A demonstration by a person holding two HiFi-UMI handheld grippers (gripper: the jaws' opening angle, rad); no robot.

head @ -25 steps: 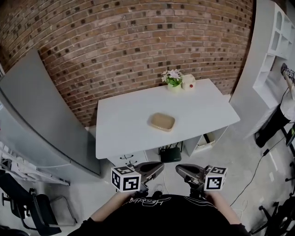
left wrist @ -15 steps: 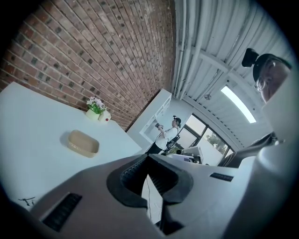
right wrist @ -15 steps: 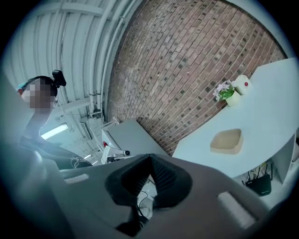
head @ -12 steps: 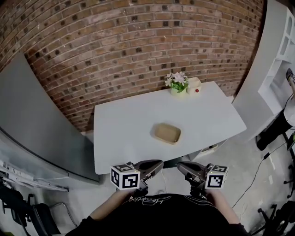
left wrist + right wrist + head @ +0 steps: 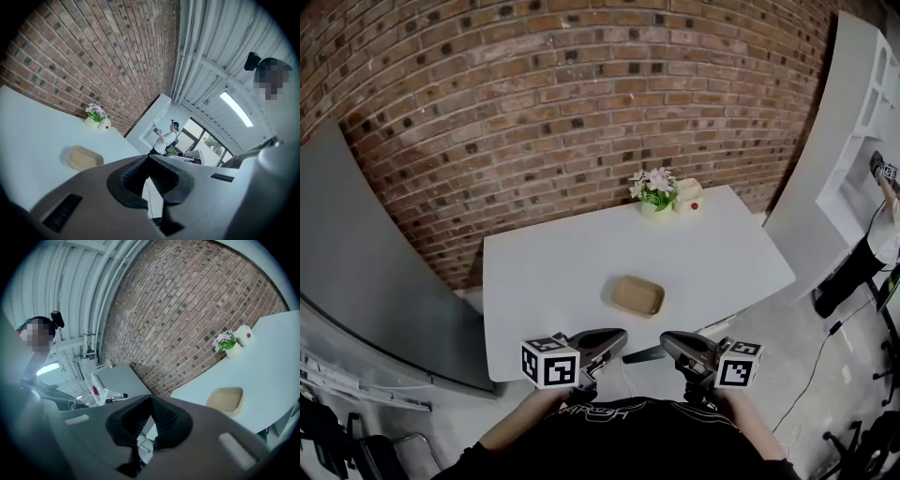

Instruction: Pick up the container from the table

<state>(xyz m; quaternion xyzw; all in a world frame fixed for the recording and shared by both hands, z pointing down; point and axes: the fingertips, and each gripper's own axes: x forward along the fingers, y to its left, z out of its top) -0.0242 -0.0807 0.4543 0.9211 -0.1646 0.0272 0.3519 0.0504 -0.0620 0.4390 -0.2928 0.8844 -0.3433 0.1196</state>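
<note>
A shallow tan container point(image 5: 637, 296) lies on the white table point(image 5: 544, 272), toward its front edge; the left gripper view shows the container point(image 5: 85, 158) and so does the right gripper view point(image 5: 226, 401). My left gripper point(image 5: 619, 338) hovers just short of the table's front edge, shut and empty, its tip point(image 5: 151, 157) pointing roughly level. My right gripper point(image 5: 667, 340) hangs beside it, shut with nothing in it, its tip point(image 5: 150, 398) aimed left of the container. Both stay apart from the container.
A pot of flowers point(image 5: 654, 191) and a small white box point(image 5: 690, 194) stand at the table's back edge by the brick wall. A grey panel point(image 5: 366, 272) leans at the left. White shelving point(image 5: 853, 141) and another person point(image 5: 886, 225) are at the right.
Both grippers and the head camera have moved forward toward the table. The table and container now appear nearer, with the grippers' tips almost at the front edge. Jaws stay shut.
</note>
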